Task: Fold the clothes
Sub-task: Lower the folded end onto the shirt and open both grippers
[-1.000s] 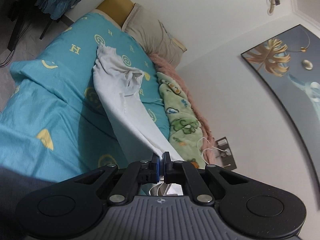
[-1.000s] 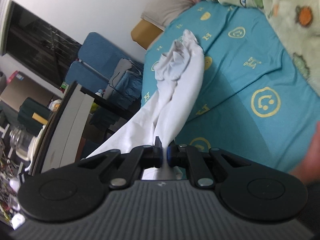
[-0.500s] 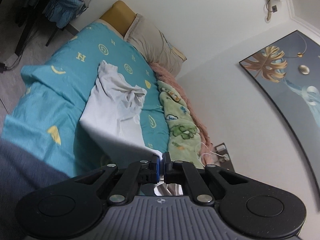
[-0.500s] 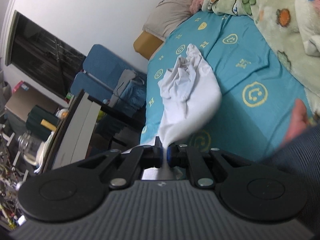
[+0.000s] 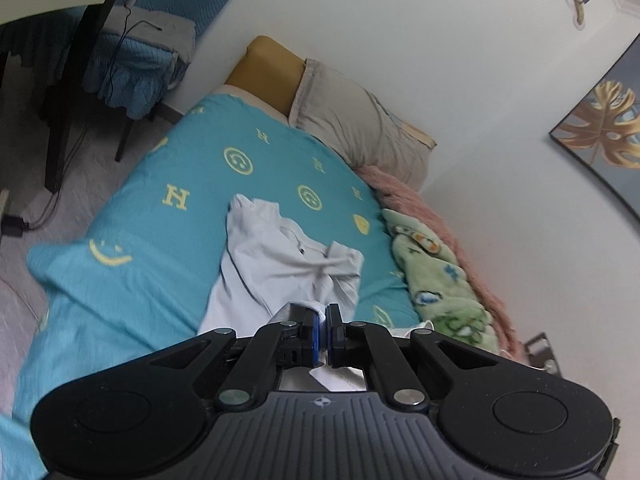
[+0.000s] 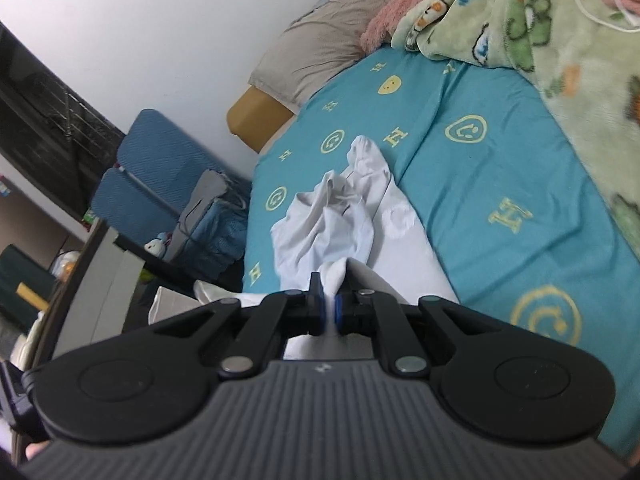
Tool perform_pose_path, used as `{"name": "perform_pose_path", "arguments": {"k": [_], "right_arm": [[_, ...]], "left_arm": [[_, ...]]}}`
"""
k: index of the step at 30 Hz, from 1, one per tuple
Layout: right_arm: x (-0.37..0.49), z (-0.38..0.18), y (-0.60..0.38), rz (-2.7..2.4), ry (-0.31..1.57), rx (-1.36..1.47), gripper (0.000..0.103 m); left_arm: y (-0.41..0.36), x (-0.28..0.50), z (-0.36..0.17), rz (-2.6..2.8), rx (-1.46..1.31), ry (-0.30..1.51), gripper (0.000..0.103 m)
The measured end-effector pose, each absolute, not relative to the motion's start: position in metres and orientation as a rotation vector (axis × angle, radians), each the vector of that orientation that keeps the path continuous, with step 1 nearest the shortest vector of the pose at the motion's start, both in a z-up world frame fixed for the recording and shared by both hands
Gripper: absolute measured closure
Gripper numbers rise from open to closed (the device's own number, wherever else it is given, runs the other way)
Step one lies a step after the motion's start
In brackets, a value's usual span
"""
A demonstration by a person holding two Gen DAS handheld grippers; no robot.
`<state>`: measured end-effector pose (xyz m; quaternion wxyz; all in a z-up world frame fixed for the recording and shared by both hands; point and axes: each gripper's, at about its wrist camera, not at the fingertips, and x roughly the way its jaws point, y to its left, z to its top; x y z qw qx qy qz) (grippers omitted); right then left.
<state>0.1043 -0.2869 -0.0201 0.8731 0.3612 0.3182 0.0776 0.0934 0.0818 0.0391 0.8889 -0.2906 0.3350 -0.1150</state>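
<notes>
A white garment (image 5: 276,264) lies crumpled on the teal bedsheet (image 5: 160,240), its far end bunched toward the pillow. My left gripper (image 5: 323,314) is shut on a near edge of the white garment, the cloth pinched between the blue pads. In the right wrist view the white garment (image 6: 340,224) runs from the middle of the teal bedsheet (image 6: 500,168) up into my right gripper (image 6: 329,298), which is shut on another bunched edge of it. The cloth below both grippers is hidden by their bodies.
A grey pillow (image 5: 356,132) and yellow headboard (image 5: 268,64) stand at the bed's far end. A green cartoon blanket (image 6: 560,40) over pink fleece (image 5: 432,216) lines the wall side. A blue chair (image 6: 160,168) and a dark desk (image 5: 60,80) stand beside the bed.
Both grippers have swung across the bed with the garment. The taut hanging cloth has slackened and now lies lower and more spread on the sheet, closer to the grippers.
</notes>
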Motion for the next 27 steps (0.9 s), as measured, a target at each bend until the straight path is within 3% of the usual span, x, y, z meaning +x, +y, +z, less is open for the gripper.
{"name": "perform_pose_path", "arguments": {"k": [12, 19, 22, 23, 24, 25, 26, 27], "right_arm": [[0.199, -0.097, -0.264, 0.132, 0.743, 0.553, 0.093], [0.22, -0.121, -0.257, 0.117, 0.791, 0.503, 0.092], [0.217, -0.118, -0.253, 0.107, 0.795, 0.481, 0.09], [0.215, -0.115, -0.252, 0.104, 0.792, 0.463, 0.085], [0.211, -0.112, -0.249, 0.102, 0.785, 0.445, 0.065], [0.206, -0.108, -0.248, 0.102, 0.77, 0.435, 0.052], [0.2, -0.103, -0.247, 0.102, 0.75, 0.431, 0.031], [0.192, -0.098, -0.246, 0.1, 0.729, 0.429, 0.025]], "left_arm": [[0.051, 0.202, -0.054, -0.136, -0.388, 0.767, 0.099], [0.047, 0.226, -0.113, -0.108, -0.347, 0.845, 0.099], [0.043, 0.222, -0.113, -0.114, -0.306, 0.867, 0.085], [0.041, 0.219, -0.11, -0.117, -0.288, 0.869, 0.071], [0.039, 0.213, -0.106, -0.125, -0.27, 0.865, 0.056], [0.037, 0.208, -0.101, -0.133, -0.251, 0.861, 0.05], [0.035, 0.202, -0.096, -0.141, -0.232, 0.857, 0.043], [0.034, 0.195, -0.091, -0.15, -0.214, 0.851, 0.038]]}}
